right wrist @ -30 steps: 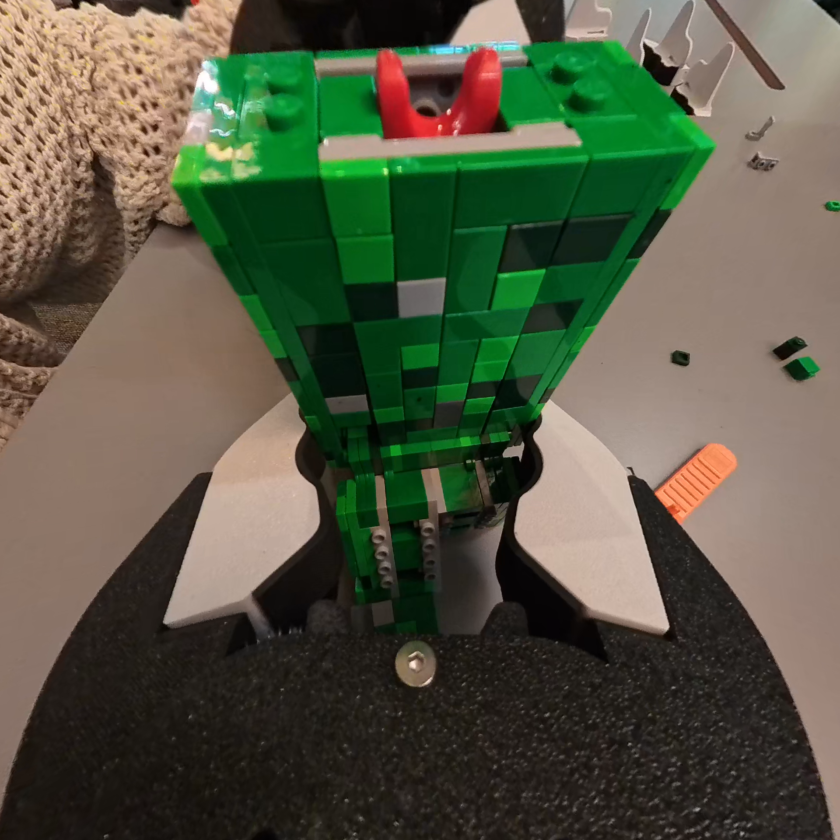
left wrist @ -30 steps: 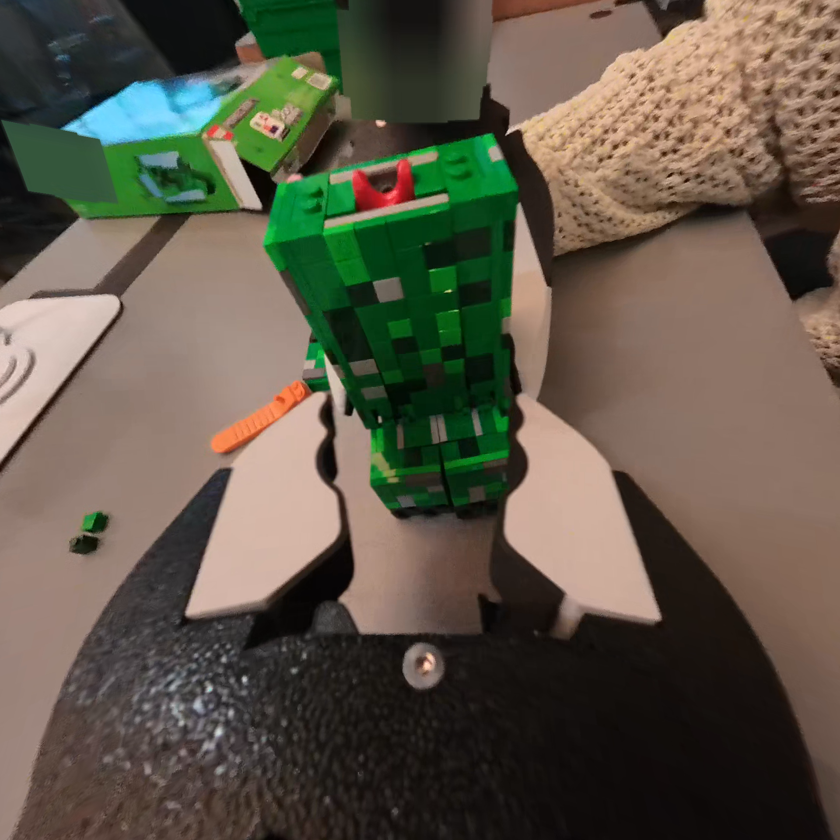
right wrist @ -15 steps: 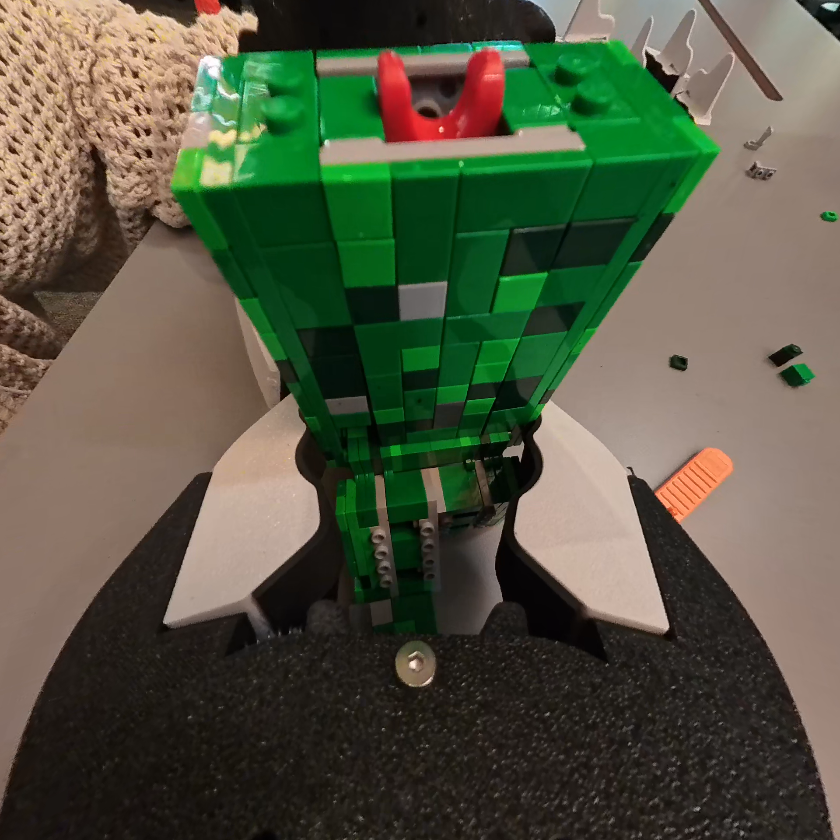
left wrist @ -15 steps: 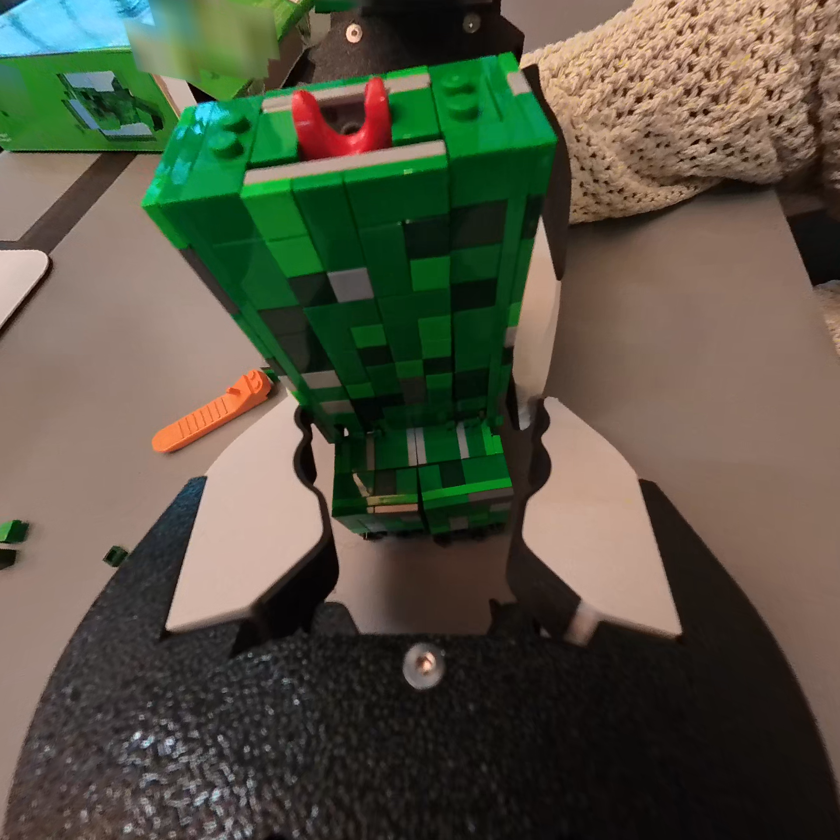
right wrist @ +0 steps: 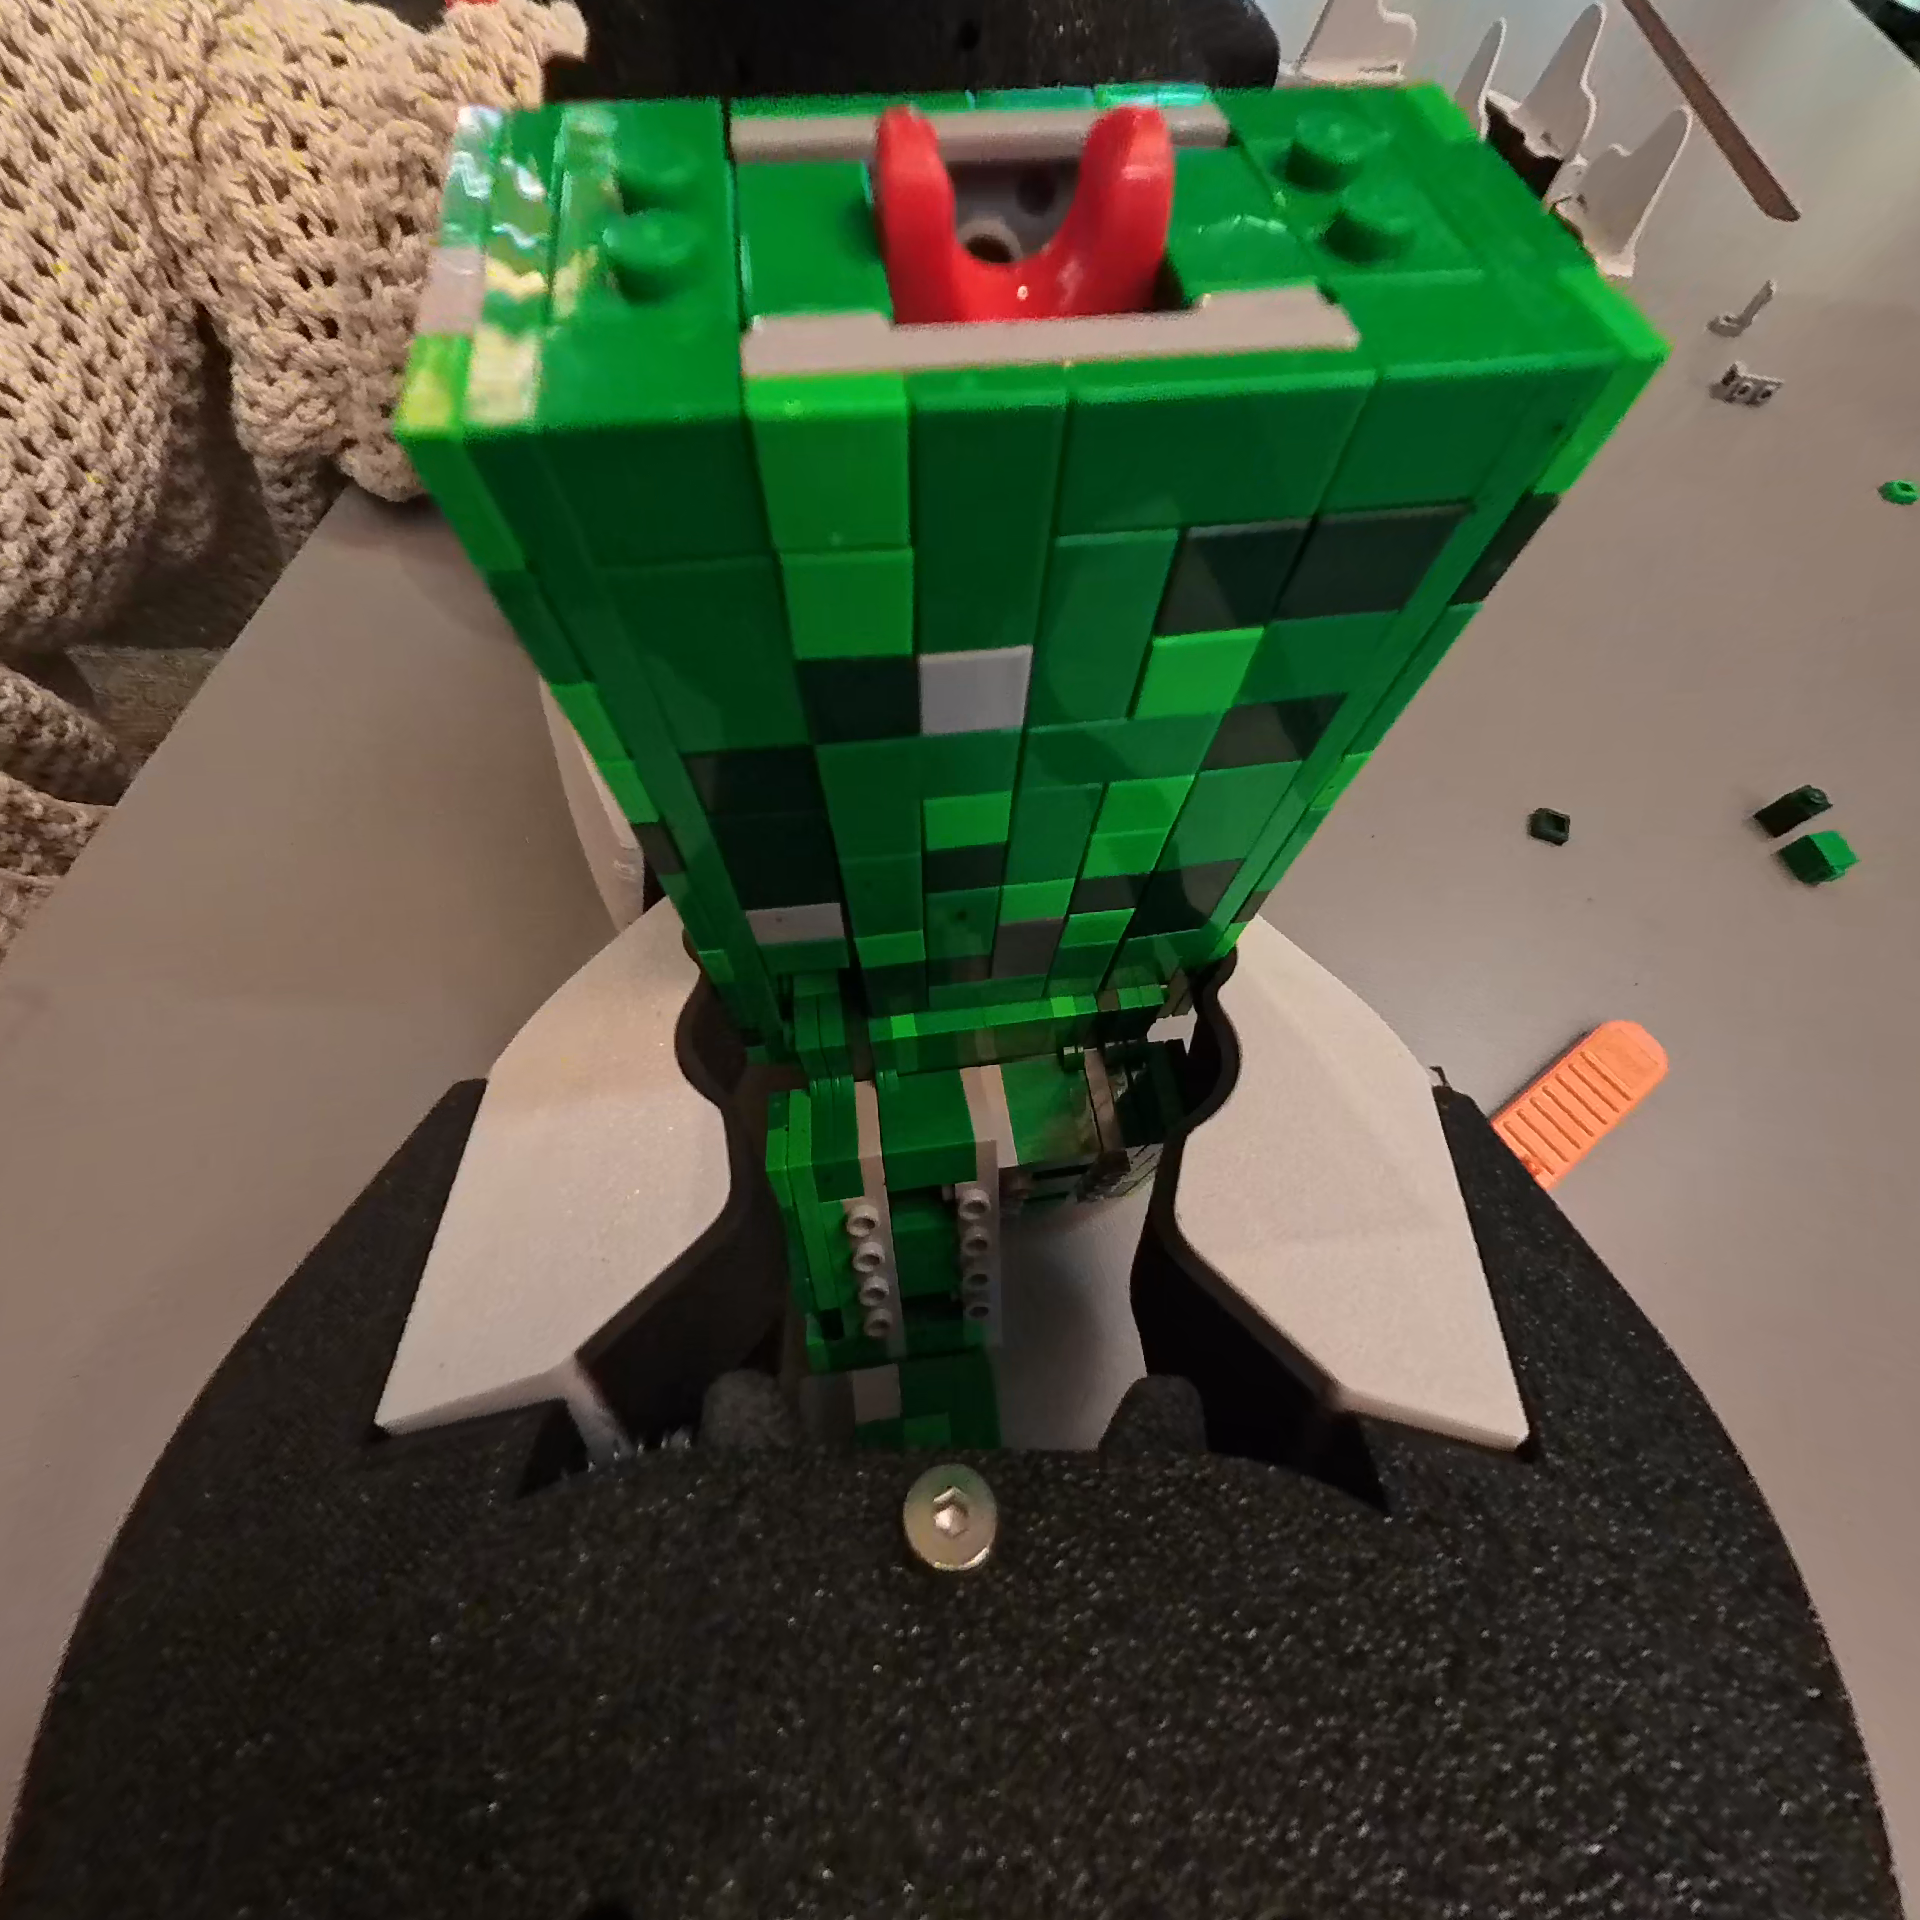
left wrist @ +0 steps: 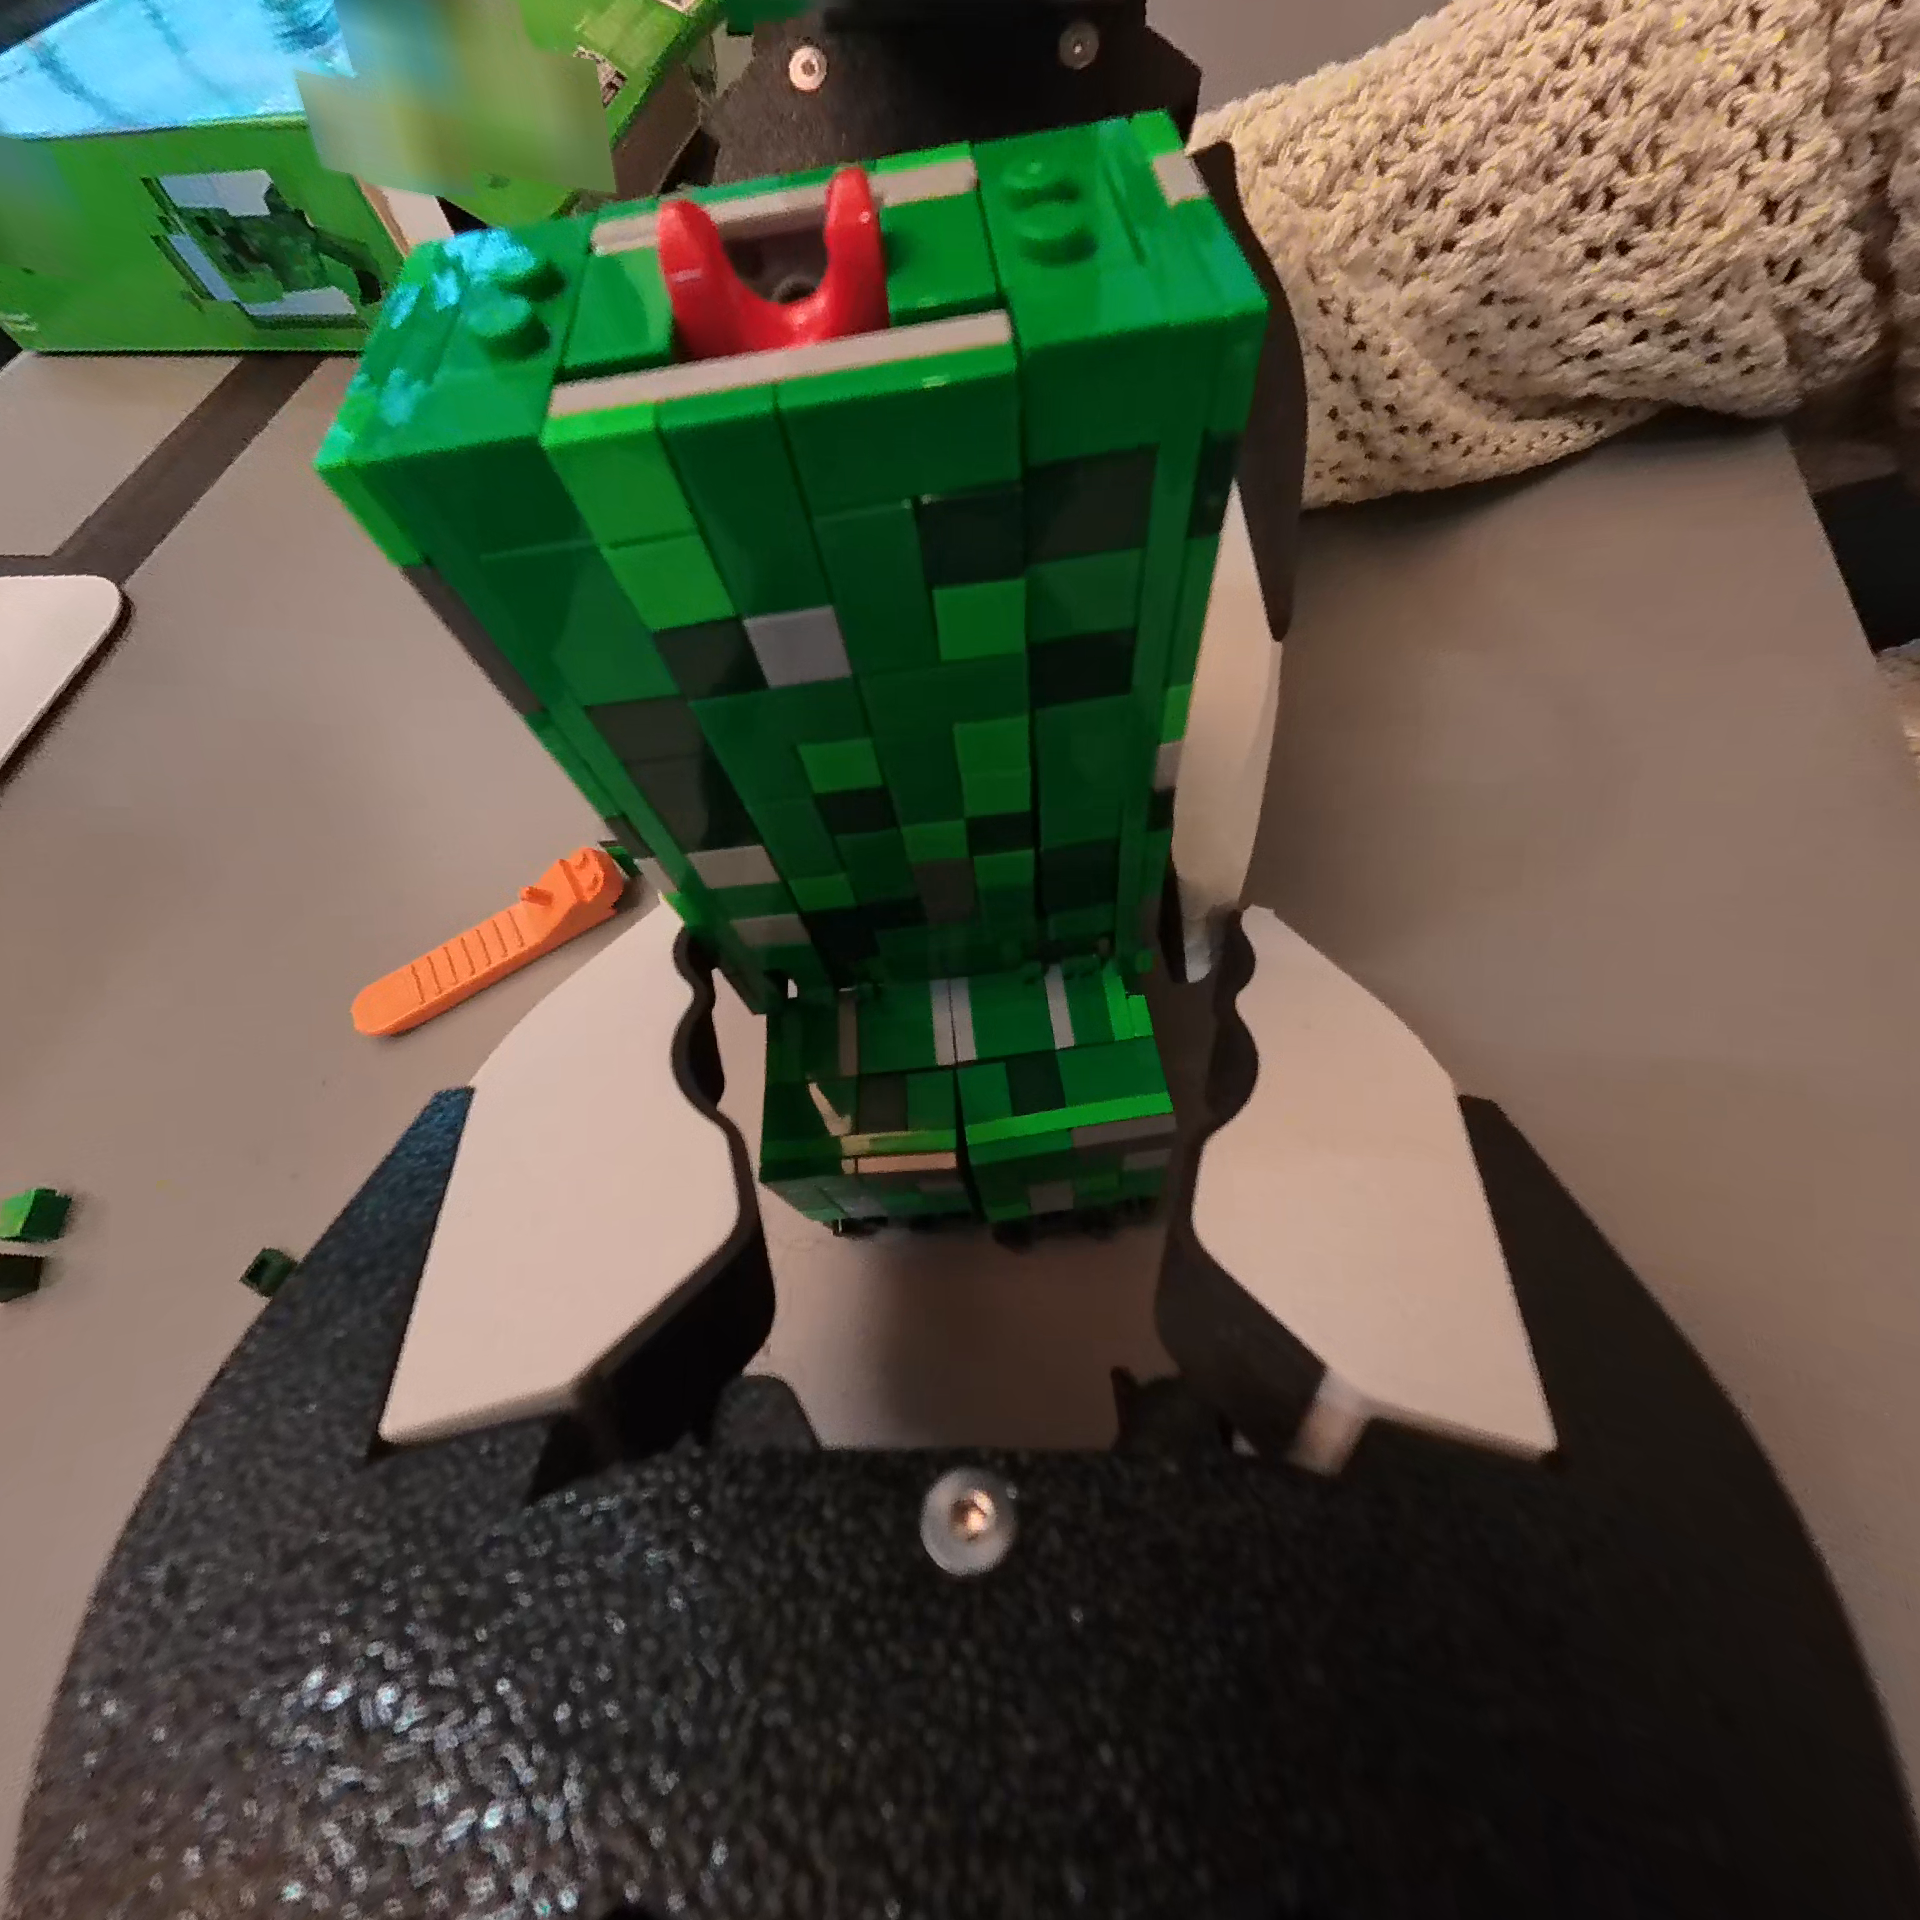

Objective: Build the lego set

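A tall green pixel-patterned lego figure body [left wrist: 883, 644] stands upright on the grey table, with a red U-shaped piece [left wrist: 769, 281] in its top. My left gripper [left wrist: 956, 945] is open, and its fingers closely flank the figure's feet [left wrist: 966, 1132]. My right gripper [right wrist: 956, 987] is shut on the figure [right wrist: 987, 675] at the waist from the opposite side, with a leg part [right wrist: 904, 1278] between its fingers. One right finger [left wrist: 1247, 644] shows beside the body in the left wrist view.
An orange brick separator [left wrist: 488, 945] lies left of the figure and also shows in the right wrist view [right wrist: 1579, 1101]. Small green pieces [right wrist: 1808, 842] and grey bits [right wrist: 1745, 384] lie loose. There is a green set box [left wrist: 208, 239] at the back left and a knit sleeve [left wrist: 1558, 260] at the back right. My left and right fingertips are right by each other. From the right gripper's tips to the orange brick separator [left wrist: 488, 945] is close to 10 centimeters. Look for it in the right wrist view [right wrist: 1521, 1102] too.
My left gripper has moved in toward the figure, and its jaws, slightly wider, now flank the feet. My right gripper keeps its hold.
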Motion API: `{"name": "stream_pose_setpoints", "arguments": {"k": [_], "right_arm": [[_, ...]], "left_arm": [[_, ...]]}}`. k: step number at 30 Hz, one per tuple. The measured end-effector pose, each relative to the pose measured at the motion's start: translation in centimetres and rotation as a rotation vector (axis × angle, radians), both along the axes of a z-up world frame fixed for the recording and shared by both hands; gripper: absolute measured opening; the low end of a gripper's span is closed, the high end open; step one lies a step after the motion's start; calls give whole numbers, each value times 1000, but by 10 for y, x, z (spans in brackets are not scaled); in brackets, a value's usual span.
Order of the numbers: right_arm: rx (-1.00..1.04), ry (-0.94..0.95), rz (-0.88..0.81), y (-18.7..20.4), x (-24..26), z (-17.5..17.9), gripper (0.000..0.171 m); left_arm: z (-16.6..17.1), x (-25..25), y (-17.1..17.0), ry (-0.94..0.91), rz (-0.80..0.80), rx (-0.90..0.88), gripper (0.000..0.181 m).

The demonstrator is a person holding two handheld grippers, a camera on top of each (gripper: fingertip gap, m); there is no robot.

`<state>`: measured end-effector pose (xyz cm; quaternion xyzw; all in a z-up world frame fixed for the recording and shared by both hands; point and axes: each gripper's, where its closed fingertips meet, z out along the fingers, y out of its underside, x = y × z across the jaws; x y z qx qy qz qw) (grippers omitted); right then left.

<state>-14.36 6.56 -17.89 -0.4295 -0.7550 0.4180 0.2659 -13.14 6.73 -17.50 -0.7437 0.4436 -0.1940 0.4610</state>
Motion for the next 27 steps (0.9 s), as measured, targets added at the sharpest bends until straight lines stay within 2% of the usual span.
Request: {"name": "stream_pose_setpoints", "arguments": {"k": [9, 12, 18, 27], "right_arm": [[-47, 19, 20, -2, 4, 4, 90], [-65, 20, 30, -1, 8, 7, 93], [-71, 12, 43, 4, 12, 7, 78], [-70, 12, 55, 3, 11, 6, 77]], "left_arm": [[2, 1, -4, 9, -16, 10, 94], [3, -2, -1, 7, 0, 24, 86], [7, -2, 1, -18, 16, 41, 79], [5, 0, 2, -30, 8, 30, 78]]}}
